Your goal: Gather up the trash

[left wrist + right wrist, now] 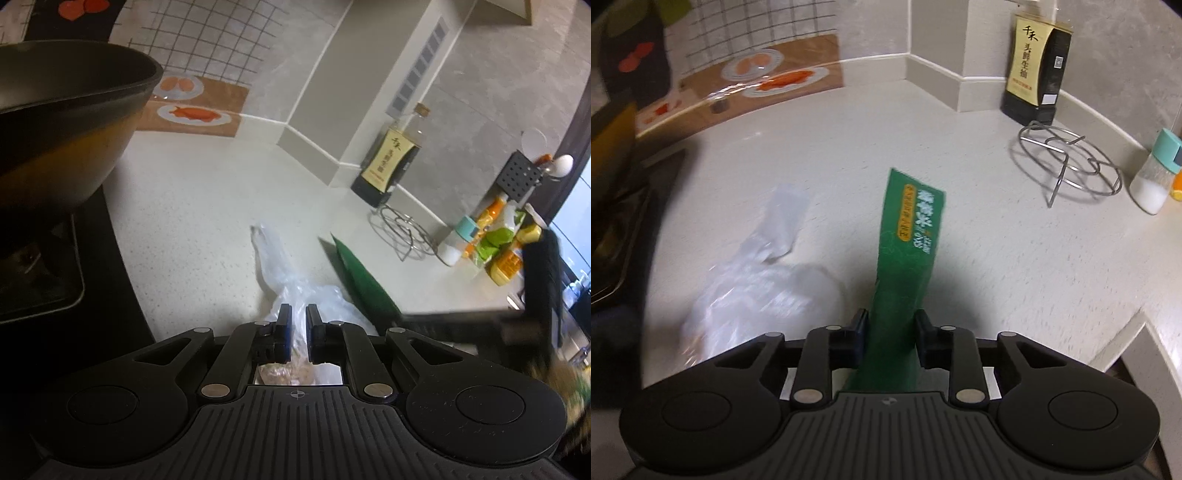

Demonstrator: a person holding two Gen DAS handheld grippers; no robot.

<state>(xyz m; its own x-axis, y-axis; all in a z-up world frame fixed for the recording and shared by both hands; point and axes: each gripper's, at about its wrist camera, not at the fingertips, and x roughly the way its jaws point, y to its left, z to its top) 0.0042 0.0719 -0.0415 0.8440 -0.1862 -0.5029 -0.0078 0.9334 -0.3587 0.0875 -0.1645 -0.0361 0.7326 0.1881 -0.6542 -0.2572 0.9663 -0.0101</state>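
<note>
My left gripper (299, 314) is shut on a clear plastic bag (291, 280) with brownish scraps inside, held over the white counter (207, 206). My right gripper (891, 325) is shut on a green box-like wrapper (908, 236) with yellow and white print, which sticks forward above the counter (997, 229). The bag shows blurred in the right wrist view (757, 273), to the left of the wrapper. The wrapper also shows in the left wrist view (364, 284), right of the bag, with the right gripper's dark body behind it.
A black wok (62, 110) sits on a stove at the left. A dark soy sauce bottle (1036, 70) stands by the wall corner. A wire steaming rack (1071, 162), a salt shaker (1154, 173) and several seasoning packets (498, 236) stand at the right.
</note>
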